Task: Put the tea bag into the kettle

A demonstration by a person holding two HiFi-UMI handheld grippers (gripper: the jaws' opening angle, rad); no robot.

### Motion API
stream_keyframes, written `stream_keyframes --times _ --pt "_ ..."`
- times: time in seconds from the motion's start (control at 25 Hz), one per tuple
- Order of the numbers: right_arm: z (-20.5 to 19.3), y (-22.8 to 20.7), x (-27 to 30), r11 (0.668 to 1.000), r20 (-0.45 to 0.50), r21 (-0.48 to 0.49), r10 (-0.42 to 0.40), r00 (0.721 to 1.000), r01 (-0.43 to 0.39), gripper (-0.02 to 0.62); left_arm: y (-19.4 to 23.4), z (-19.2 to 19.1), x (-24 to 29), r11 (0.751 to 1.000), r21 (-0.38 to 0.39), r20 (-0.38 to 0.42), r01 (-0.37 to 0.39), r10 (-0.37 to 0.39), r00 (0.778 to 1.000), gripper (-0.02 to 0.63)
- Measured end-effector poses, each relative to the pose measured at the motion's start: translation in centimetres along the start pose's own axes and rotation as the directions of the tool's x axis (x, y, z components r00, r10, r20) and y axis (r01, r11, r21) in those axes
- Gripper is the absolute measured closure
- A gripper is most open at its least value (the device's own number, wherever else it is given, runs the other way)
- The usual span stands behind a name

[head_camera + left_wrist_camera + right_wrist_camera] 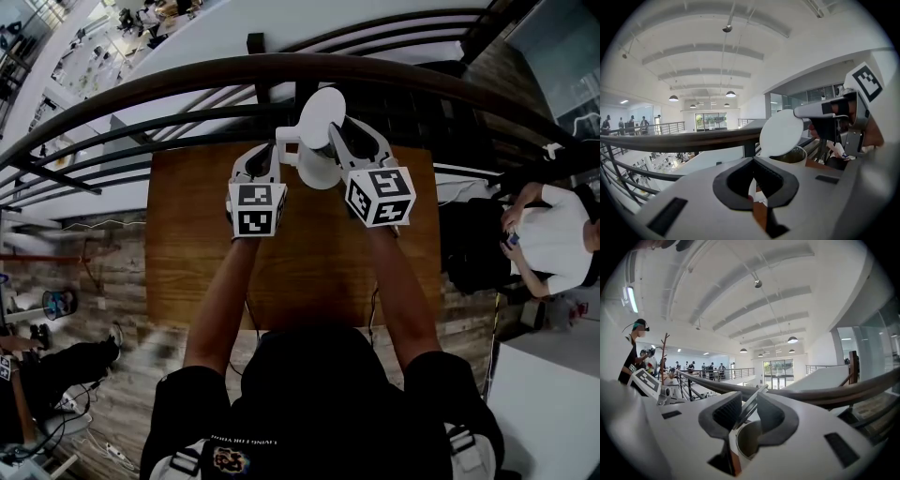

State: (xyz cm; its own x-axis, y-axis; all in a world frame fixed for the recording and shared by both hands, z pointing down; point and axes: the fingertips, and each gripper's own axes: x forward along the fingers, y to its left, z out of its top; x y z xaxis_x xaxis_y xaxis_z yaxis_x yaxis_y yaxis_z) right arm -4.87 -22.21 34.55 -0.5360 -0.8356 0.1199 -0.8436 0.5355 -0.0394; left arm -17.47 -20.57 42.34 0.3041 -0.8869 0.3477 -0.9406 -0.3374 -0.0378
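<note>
Wooden table (187, 253) is set against a balcony railing (281, 67), and work is carried out at its far edge. Nearest, the left gripper (753, 185) is seen with its jaws fully together, aimed low beside the kettle (791, 157). A thin white sliver shows at the seam. Whether it is the tea bag cannot be told, and no tea bag is made out elsewhere. Just beyond, the right gripper (749, 412) is held with jaws wide apart. The raised lid (780, 133) stands edge-on between them but is not seen clamped. The lid is judged to be propped so that the mouth is clear for the bag. Farther off, a hall with people is noted.
</note>
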Motion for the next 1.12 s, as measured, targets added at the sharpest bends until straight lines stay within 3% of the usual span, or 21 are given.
stream_keyframes --times 0.24,0.76,1.12 --pt "1.5 2.9 1.2 0.987 0.005 -0.154 0.04 0.999 -0.039 0.486 -0.3 -0.1 -0.5 1.0 -0.007 -0.003 0.008 -0.008 1.0 0.603" --pt "1.5 1.8 -0.5 0.989 0.069 -0.141 0.053 0.996 -0.043 0.485 -2.2 -1.0 -0.2 0.999 0.011 -0.028 0.044 -0.044 0.999 0.603" --pt "-1.0 -3.6 -4.1 0.994 0.042 -0.088 -0.063 0.997 0.066 0.485 -8.1 -2.2 1.4 0.987 0.067 -0.071 0.146 -0.141 0.987 0.603"
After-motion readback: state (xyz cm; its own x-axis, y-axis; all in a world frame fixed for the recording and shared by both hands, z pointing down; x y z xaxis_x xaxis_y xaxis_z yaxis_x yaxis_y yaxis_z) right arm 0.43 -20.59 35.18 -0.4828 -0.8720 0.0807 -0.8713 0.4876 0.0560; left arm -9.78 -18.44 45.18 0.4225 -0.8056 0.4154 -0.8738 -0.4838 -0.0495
